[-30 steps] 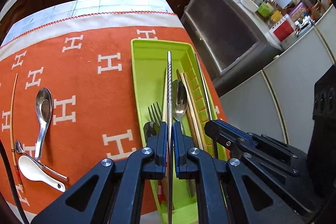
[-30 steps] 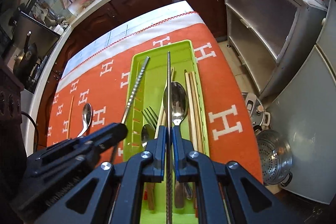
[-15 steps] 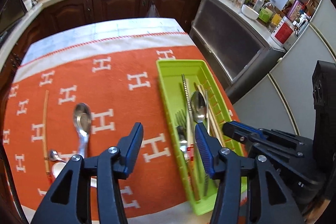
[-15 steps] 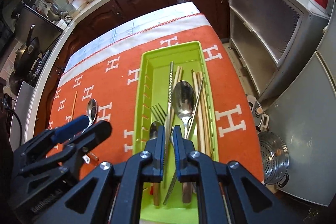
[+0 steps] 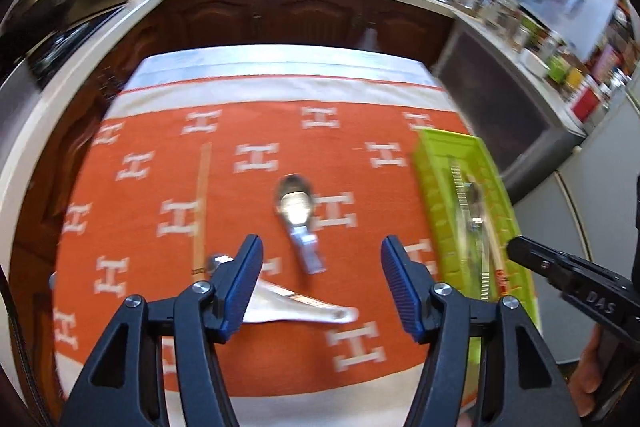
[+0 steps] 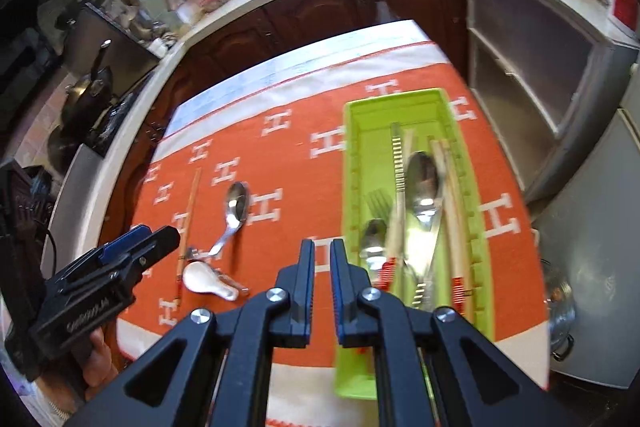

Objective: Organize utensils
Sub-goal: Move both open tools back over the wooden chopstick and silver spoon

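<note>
My left gripper (image 5: 322,259) is open and empty, above the orange cloth, with a steel spoon (image 5: 298,217) lying between and beyond its fingers. A white ceramic spoon (image 5: 298,309) lies just under it, and a wooden chopstick (image 5: 201,207) lies to the left. My right gripper (image 6: 322,259) has its jaws a narrow gap apart and empty, just left of the green tray (image 6: 350,163). The tray holds a metal chopstick (image 6: 398,163), a big spoon (image 6: 424,183), a fork (image 6: 376,205) and wooden chopsticks (image 6: 450,187). The steel spoon (image 6: 236,207) and white spoon (image 6: 206,281) also show in the right wrist view.
The orange cloth with white H marks (image 5: 256,159) covers the table. Dark wooden cabinets (image 5: 280,15) and a cluttered counter run behind. A steel pot (image 6: 560,315) stands on the floor to the right of the table. The green tray (image 5: 430,179) shows at the right in the left wrist view.
Both grippers have let go of the metal chopsticks, which now lie in the tray. My left gripper has opened wide and swung left over the loose spoons. My right gripper has shifted left off the tray.
</note>
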`<state>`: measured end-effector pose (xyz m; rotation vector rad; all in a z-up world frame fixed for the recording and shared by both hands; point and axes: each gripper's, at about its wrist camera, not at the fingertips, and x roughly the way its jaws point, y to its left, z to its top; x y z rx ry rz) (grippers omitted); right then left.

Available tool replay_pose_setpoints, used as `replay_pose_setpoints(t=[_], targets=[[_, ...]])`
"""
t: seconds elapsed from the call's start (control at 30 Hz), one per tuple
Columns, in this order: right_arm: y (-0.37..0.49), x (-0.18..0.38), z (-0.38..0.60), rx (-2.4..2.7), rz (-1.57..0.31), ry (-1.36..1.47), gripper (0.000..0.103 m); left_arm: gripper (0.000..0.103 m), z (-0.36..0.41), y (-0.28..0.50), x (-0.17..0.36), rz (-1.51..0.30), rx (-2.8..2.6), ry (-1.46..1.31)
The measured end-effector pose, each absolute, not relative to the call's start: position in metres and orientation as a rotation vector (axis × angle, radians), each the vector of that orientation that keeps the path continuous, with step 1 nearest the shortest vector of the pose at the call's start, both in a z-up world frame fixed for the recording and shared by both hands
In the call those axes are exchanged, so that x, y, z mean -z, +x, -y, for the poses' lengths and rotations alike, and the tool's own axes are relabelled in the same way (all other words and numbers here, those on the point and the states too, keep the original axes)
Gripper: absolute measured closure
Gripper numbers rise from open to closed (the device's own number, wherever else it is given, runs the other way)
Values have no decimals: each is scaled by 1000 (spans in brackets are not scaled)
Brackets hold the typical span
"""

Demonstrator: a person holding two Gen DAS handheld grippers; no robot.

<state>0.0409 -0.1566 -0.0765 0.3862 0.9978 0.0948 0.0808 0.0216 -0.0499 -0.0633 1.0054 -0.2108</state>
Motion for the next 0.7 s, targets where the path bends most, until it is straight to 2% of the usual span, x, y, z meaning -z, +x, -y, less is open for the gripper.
replay_pose_setpoints(t=[0.57, 0.63, 0.7], targets=[[77, 102, 66, -245, -1089, 339, 95, 37, -126, 78, 82, -1004, -7, -68], [84, 107, 59, -250, -1099, 337, 87, 37, -137, 80, 89, -1018, -17, -78], [93, 114, 53, -255, -1108, 348, 84, 37, -146, 82, 97, -1033, -31, -80]])
